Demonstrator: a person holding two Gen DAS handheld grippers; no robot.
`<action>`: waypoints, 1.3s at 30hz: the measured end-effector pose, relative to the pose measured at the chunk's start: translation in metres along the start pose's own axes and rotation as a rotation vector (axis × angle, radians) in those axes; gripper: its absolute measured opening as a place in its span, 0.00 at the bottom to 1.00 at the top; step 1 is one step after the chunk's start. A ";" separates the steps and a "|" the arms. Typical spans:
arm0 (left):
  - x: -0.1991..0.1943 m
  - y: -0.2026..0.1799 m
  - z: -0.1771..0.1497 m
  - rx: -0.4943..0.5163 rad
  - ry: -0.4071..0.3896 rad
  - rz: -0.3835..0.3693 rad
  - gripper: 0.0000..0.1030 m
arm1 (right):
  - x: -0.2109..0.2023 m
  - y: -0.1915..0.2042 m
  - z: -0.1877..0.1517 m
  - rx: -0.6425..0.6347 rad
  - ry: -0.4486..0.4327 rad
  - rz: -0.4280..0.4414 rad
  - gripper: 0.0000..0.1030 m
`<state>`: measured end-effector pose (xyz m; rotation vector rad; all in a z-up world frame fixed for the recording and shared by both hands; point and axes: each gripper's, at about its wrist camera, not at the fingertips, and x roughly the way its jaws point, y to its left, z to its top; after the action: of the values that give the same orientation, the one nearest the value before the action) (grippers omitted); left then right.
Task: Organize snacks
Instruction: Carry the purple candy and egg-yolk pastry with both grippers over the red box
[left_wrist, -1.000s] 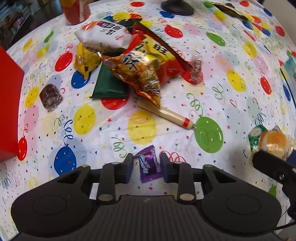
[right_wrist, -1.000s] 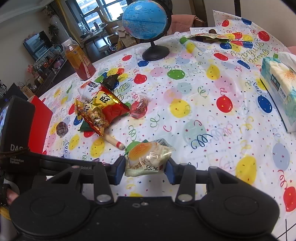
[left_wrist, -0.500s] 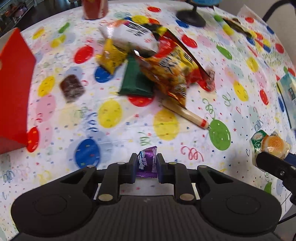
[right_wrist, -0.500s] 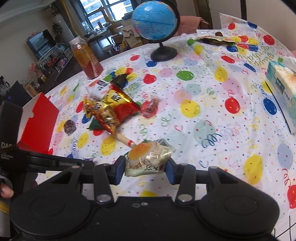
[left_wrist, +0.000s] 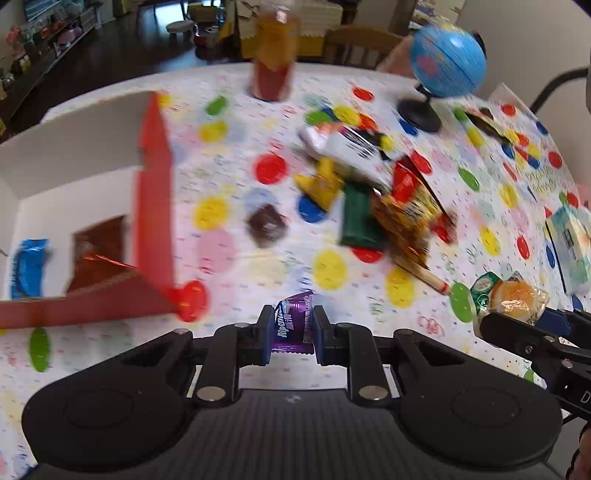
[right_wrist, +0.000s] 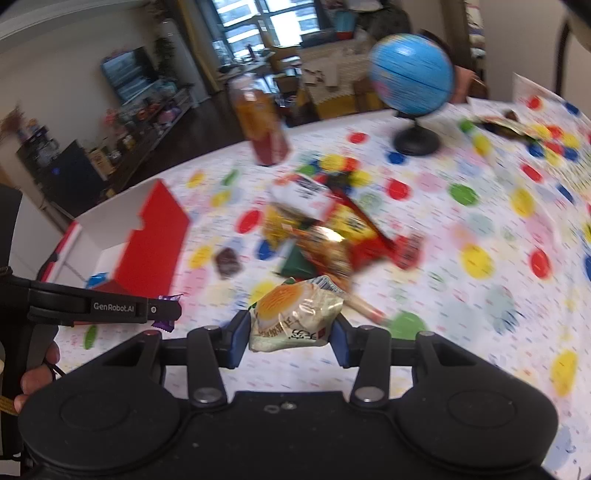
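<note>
My left gripper (left_wrist: 289, 332) is shut on a small purple candy packet (left_wrist: 293, 325) and holds it above the table, just right of the red box (left_wrist: 153, 206). The box is open with a white inside and holds a blue packet (left_wrist: 27, 267) and a brown-red packet (left_wrist: 98, 258). My right gripper (right_wrist: 290, 341) is shut on a clear wrapped bun snack (right_wrist: 295, 314) with an orange print. It shows at the right edge of the left wrist view (left_wrist: 515, 299). A pile of snack bags (left_wrist: 373, 192) lies mid-table.
A balloon-print cloth (left_wrist: 229, 258) covers the table. A dark wrapped sweet (left_wrist: 266, 225) lies between box and pile. A drink bottle (left_wrist: 273, 62) and a globe (left_wrist: 443, 70) stand at the back. A tissue box (left_wrist: 570, 247) sits at the right. A wooden stick (left_wrist: 424, 275) lies by the pile.
My left gripper closed on the purple candy, lifted it off the table and swung left toward the red box. My right gripper kept hold of the bun snack and turned left too.
</note>
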<state>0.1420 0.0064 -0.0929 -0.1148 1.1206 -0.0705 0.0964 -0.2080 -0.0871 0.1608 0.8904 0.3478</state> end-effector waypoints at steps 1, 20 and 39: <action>-0.005 0.009 0.002 -0.007 -0.005 0.000 0.20 | 0.001 0.010 0.004 -0.012 -0.002 0.007 0.42; -0.068 0.173 0.035 -0.088 -0.154 0.115 0.20 | 0.074 0.194 0.060 -0.231 0.003 0.125 0.42; -0.002 0.268 0.074 -0.060 -0.048 0.195 0.20 | 0.184 0.267 0.070 -0.294 0.122 0.066 0.42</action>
<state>0.2077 0.2768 -0.0936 -0.0605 1.0814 0.1394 0.1964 0.1084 -0.1038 -0.1036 0.9450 0.5502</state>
